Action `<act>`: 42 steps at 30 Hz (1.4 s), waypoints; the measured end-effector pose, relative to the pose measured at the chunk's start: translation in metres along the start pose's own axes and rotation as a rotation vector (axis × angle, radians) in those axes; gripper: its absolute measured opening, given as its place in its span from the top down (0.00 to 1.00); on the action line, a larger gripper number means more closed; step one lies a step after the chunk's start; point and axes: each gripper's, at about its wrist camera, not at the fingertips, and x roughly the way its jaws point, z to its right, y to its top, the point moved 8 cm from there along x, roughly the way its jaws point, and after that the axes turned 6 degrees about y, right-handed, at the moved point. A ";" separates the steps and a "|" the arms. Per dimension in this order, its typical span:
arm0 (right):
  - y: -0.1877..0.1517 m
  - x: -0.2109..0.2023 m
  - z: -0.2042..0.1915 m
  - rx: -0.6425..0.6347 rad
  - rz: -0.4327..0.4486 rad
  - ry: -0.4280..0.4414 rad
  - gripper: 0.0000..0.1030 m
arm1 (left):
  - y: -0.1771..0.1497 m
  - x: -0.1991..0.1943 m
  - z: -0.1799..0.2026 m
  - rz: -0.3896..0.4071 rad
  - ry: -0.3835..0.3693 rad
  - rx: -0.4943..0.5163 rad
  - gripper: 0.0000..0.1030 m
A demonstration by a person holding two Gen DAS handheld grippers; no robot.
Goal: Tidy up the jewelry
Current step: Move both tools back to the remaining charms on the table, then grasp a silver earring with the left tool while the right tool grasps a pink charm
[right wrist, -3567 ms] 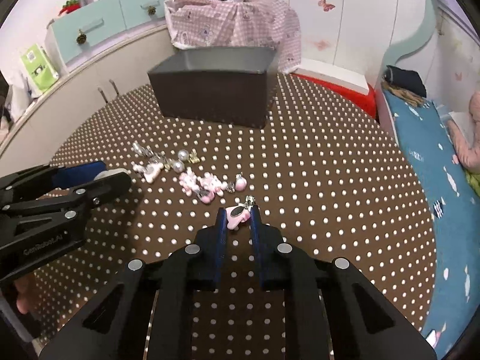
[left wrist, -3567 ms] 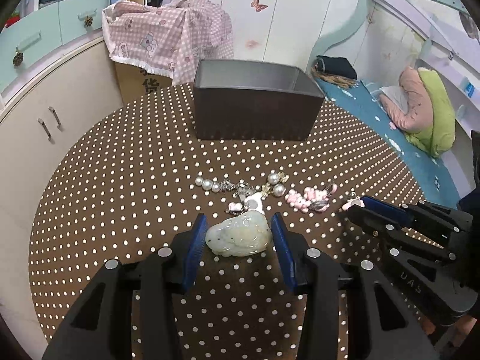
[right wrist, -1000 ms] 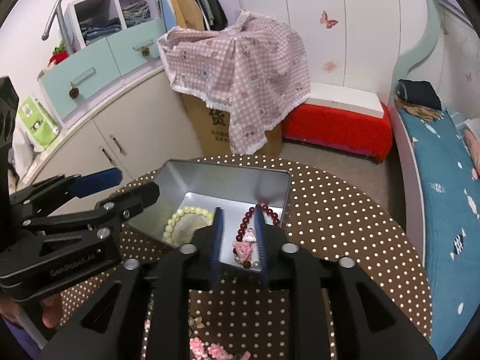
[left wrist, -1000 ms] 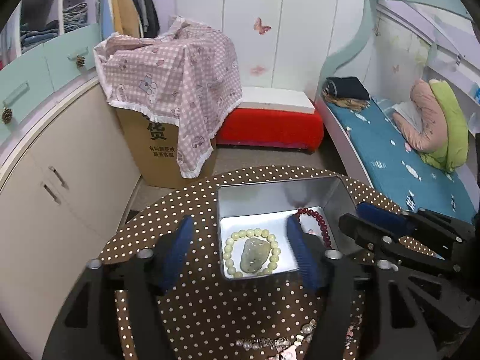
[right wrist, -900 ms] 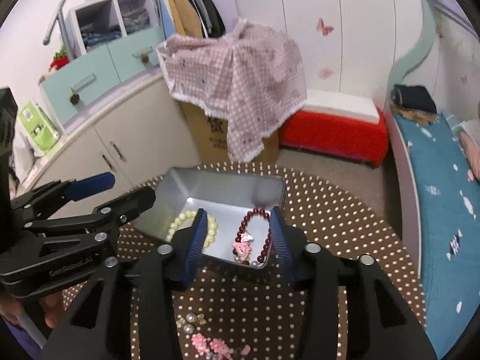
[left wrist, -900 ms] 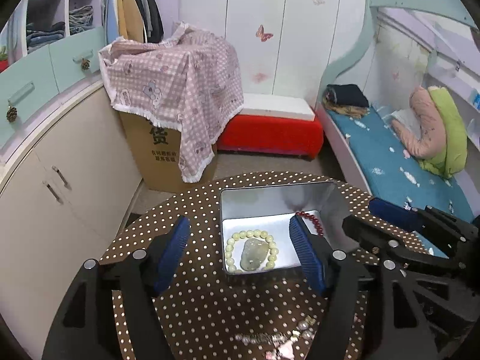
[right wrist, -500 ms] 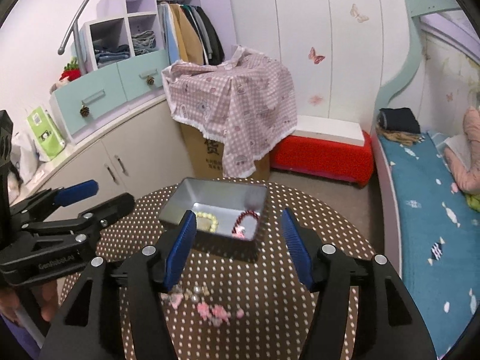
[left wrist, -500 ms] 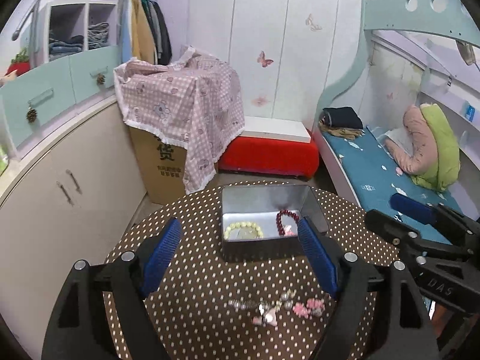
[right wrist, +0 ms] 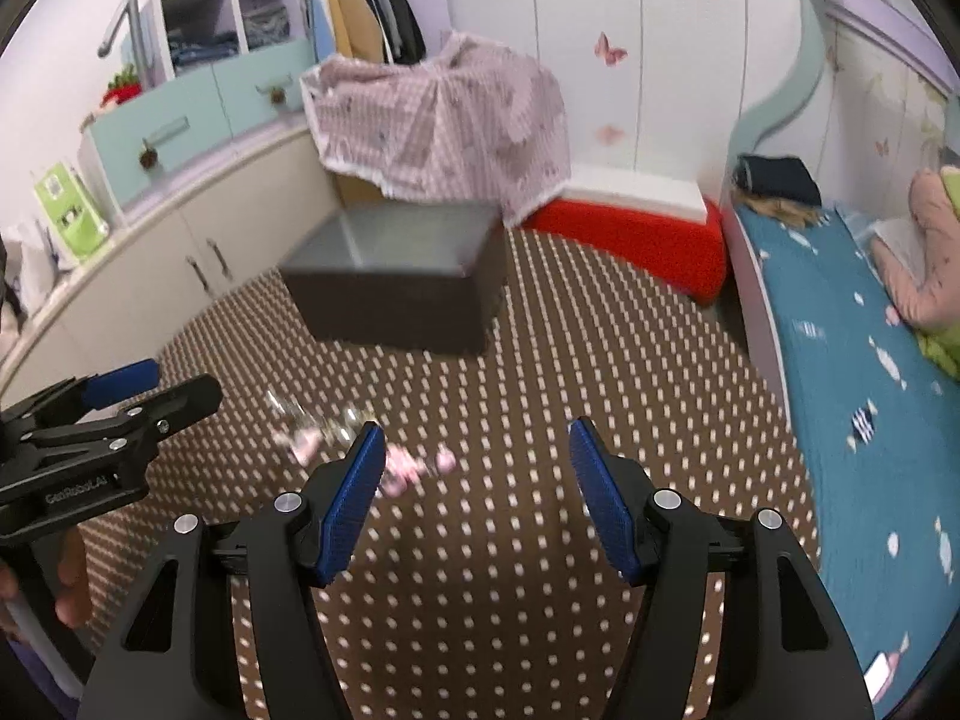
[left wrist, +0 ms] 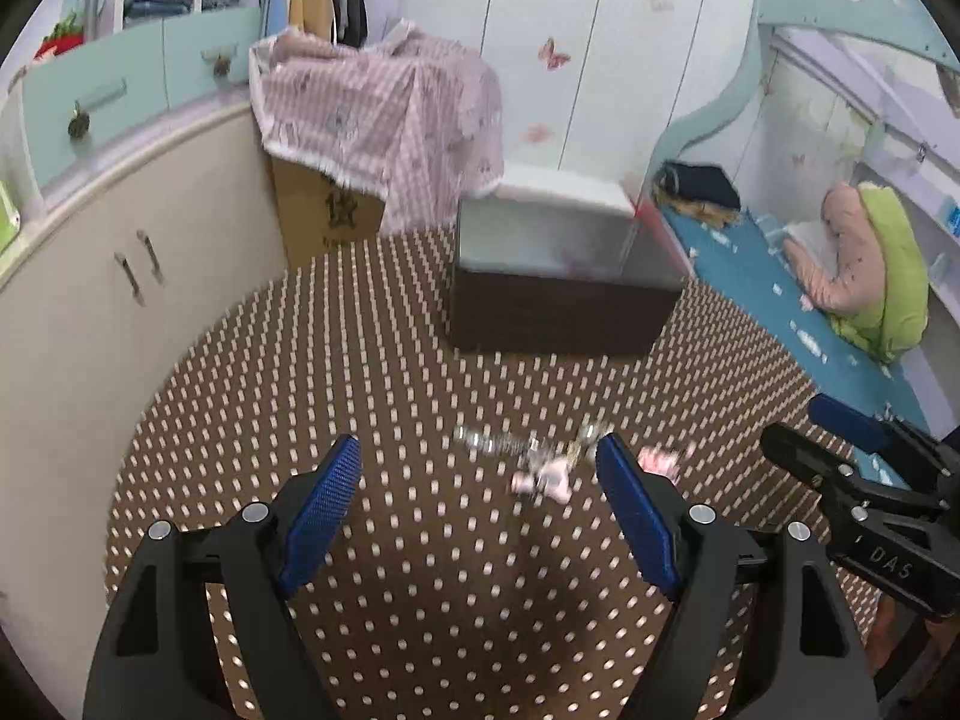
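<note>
A dark metal box [left wrist: 558, 294] stands on the brown polka-dot table [left wrist: 360, 360]; it also shows in the right wrist view [right wrist: 396, 294], and its contents are hidden from here. Loose jewelry lies in a blurred row in front of it: silver pearl pieces [left wrist: 510, 443] and pink pieces [left wrist: 657, 457], seen also in the right wrist view [right wrist: 408, 468]. My left gripper [left wrist: 480, 501] is open and empty, low over the table just short of the row. My right gripper [right wrist: 474, 489] is open and empty, to the right of the pink pieces.
A checked pink cloth covers a cardboard box [left wrist: 384, 120] behind the table. White cabinets [left wrist: 120, 276] curve along the left. A red bench [right wrist: 630, 234] and a blue bed [right wrist: 852, 372] lie to the right. The table edge is near at left and right.
Both grippers dropped their pieces into the box, opened wide, pulled back and came down low toward the loose jewelry row. The views are motion-blurred now.
</note>
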 end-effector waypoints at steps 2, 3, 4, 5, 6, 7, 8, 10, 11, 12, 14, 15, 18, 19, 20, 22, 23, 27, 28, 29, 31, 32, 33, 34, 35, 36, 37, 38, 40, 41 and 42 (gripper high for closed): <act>-0.009 0.005 0.003 0.004 -0.018 0.000 0.40 | -0.009 0.009 0.000 -0.028 0.005 0.001 0.24; -0.012 0.008 0.003 0.006 -0.025 0.003 0.40 | -0.013 0.013 0.001 -0.039 0.000 -0.002 0.24; -0.014 0.011 0.003 0.006 -0.033 0.004 0.40 | -0.015 0.015 0.001 -0.046 -0.004 -0.005 0.24; -0.016 0.014 0.004 0.006 -0.038 0.003 0.40 | -0.018 0.019 0.002 -0.055 -0.004 -0.007 0.24; -0.017 0.016 0.005 0.006 -0.041 0.001 0.40 | -0.021 0.022 0.004 -0.063 -0.004 -0.002 0.24; -0.019 0.017 0.006 0.005 -0.044 -0.001 0.40 | -0.023 0.025 0.006 -0.069 -0.005 0.004 0.24; -0.020 0.020 0.007 0.004 -0.049 -0.004 0.40 | -0.023 0.027 0.008 -0.072 -0.005 0.008 0.24; -0.020 0.023 0.007 0.008 -0.049 -0.002 0.40 | -0.022 0.030 0.011 -0.069 0.005 0.018 0.24; -0.021 0.025 0.008 0.009 -0.052 -0.001 0.40 | -0.022 0.033 0.013 -0.076 0.003 0.028 0.24; -0.021 0.026 0.009 0.010 -0.055 -0.001 0.40 | -0.022 0.034 0.015 -0.079 0.000 0.032 0.24; -0.021 0.029 0.010 0.014 -0.058 -0.002 0.40 | -0.021 0.039 0.019 -0.081 0.003 0.038 0.24; -0.021 0.030 0.012 0.016 -0.060 -0.001 0.40 | -0.020 0.041 0.021 -0.084 0.003 0.044 0.24; -0.021 0.031 0.016 0.019 -0.062 0.001 0.40 | -0.018 0.049 0.023 -0.096 0.003 0.049 0.26; -0.022 0.032 0.016 0.018 -0.063 0.002 0.40 | -0.017 0.051 0.024 -0.102 0.004 0.050 0.27; -0.022 0.033 0.016 0.018 -0.064 0.002 0.40 | -0.016 0.054 0.024 -0.105 0.003 0.049 0.32; -0.022 0.034 0.016 0.017 -0.065 0.005 0.40 | -0.015 0.056 0.023 -0.090 0.039 0.073 0.43; -0.021 0.034 0.016 0.016 -0.067 0.005 0.40 | -0.015 0.056 0.022 -0.087 0.046 0.081 0.48; -0.021 0.040 0.014 0.007 -0.073 0.003 0.40 | -0.014 0.056 0.016 -0.076 0.045 0.088 0.77; -0.021 0.041 0.014 0.006 -0.075 0.000 0.40 | -0.014 0.056 0.014 -0.078 0.032 0.081 0.78; -0.022 0.042 0.014 0.005 -0.076 -0.002 0.40 | -0.014 0.055 0.011 -0.082 0.015 0.071 0.87; -0.021 0.047 0.013 0.002 -0.088 -0.014 0.40 | -0.015 0.054 0.006 -0.092 -0.012 0.058 0.89; -0.021 0.047 0.013 0.004 -0.090 -0.011 0.40 | -0.015 0.053 0.003 -0.094 -0.030 0.047 0.92; -0.020 0.049 0.012 0.006 -0.090 -0.007 0.40 | -0.016 0.052 0.003 -0.097 -0.034 0.044 0.92; -0.019 0.050 0.012 0.002 -0.092 -0.011 0.40 | -0.017 0.052 0.001 -0.098 -0.036 0.041 0.92; -0.018 0.052 0.010 -0.006 -0.095 -0.017 0.40 | -0.018 0.052 0.000 -0.096 -0.040 0.039 0.92; -0.018 0.053 0.009 -0.009 -0.098 -0.015 0.40 | -0.018 0.051 -0.001 -0.095 -0.043 0.040 0.92; -0.017 0.056 0.007 -0.013 -0.104 -0.012 0.40 | -0.020 0.049 -0.002 -0.094 -0.045 0.039 0.92; -0.016 0.058 0.003 -0.022 -0.108 -0.008 0.40 | -0.020 0.049 -0.003 -0.094 -0.048 0.037 0.92; -0.014 0.062 -0.003 -0.038 -0.110 -0.004 0.40 | -0.021 0.046 -0.003 -0.091 -0.059 0.036 0.92; -0.013 0.063 -0.005 -0.044 -0.112 -0.001 0.40 | -0.021 0.044 -0.004 -0.087 -0.063 0.033 0.92; -0.012 0.065 -0.008 -0.052 -0.113 0.005 0.40 | -0.020 0.043 -0.004 -0.086 -0.065 0.031 0.92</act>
